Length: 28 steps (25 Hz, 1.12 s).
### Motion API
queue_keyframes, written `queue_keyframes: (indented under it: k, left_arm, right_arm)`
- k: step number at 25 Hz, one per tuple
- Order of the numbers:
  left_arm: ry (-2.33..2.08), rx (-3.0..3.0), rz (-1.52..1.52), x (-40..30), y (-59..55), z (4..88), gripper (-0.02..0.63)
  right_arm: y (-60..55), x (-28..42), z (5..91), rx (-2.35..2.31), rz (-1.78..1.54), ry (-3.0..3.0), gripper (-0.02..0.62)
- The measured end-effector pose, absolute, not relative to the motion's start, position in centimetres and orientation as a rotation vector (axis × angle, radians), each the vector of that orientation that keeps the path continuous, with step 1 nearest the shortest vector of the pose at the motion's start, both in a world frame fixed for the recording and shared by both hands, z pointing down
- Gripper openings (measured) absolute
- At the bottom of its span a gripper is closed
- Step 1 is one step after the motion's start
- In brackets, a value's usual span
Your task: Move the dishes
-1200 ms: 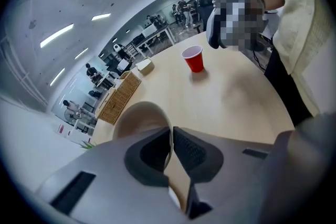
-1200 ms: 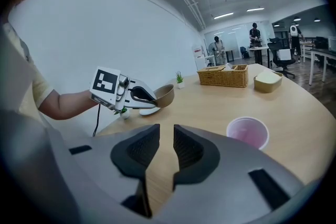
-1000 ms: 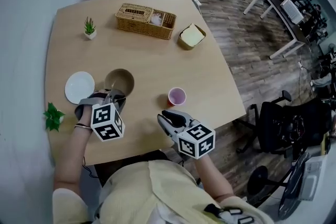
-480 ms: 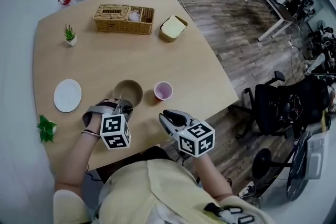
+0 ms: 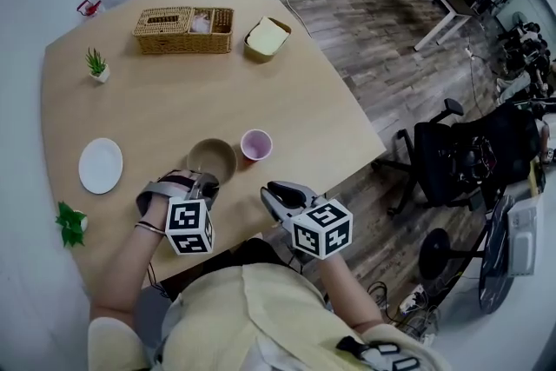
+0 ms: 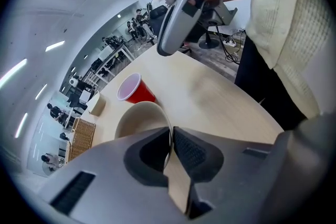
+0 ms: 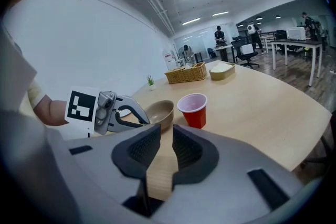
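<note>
- Bowl: tan, round, so no long axis; mouth faces up. It is near the table's front edge, just ahead of the person.
- Left gripper: jaws closed thin on the bowl's near rim, one pad inside the wall, one outside.
- Right gripper: jaws a narrow gap apart, nothing between them, only tabletop behind. It points toward the bowl and cup from the near edge.
- Red cup: upright, just right of the bowl, not touching.
- White plate: flat on the table, left of the bowl, well apart.
- Cannot tell whether the bowl's base rests on the table.
</note>
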<state>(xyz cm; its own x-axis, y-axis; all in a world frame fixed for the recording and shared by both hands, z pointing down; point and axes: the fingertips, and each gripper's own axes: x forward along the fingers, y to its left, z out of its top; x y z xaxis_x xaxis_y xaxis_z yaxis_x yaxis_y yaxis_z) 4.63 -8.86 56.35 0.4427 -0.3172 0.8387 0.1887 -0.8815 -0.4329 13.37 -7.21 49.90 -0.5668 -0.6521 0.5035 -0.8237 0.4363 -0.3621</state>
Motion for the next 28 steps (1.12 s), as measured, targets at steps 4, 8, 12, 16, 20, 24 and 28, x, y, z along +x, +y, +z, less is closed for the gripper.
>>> queue_keyframes:
  k: [4,8,12,16,20,24,28]
  left_arm:
    - [0.070,-2.242,-1.430,5.0,-8.1,56.7,0.034]
    - [0.090,-2.253,-1.407,5.2,-8.0,56.5,0.035]
    - [0.124,-2.313,-1.376,5.3,-7.9,56.1,0.127]
    - [0.163,-2.378,-1.349,5.3,-7.6,55.5,0.156]
    - [0.274,-2.475,-1.303,4.8,-8.0,54.3,0.161]
    - [0.527,-2.575,-1.191,3.4,-9.7,51.9,0.163]
    - [0.794,-2.623,-1.130,0.6,-11.4,50.3,0.163]
  right_arm:
    - [-6.8,13.7,50.0,1.292,0.855,-2.397,0.081]
    - [-6.4,14.1,50.0,1.296,0.860,-2.391,0.081]
    - [-6.3,14.0,50.0,1.295,0.859,-2.392,0.081]
    - [-6.2,13.9,49.8,1.283,0.854,-2.404,0.081]
    - [-6.4,13.5,49.5,1.261,0.845,-2.420,0.081]
    - [-6.7,12.5,49.1,1.218,0.833,-2.450,0.081]
    - [-7.1,11.0,48.5,1.153,0.814,-2.489,0.081]
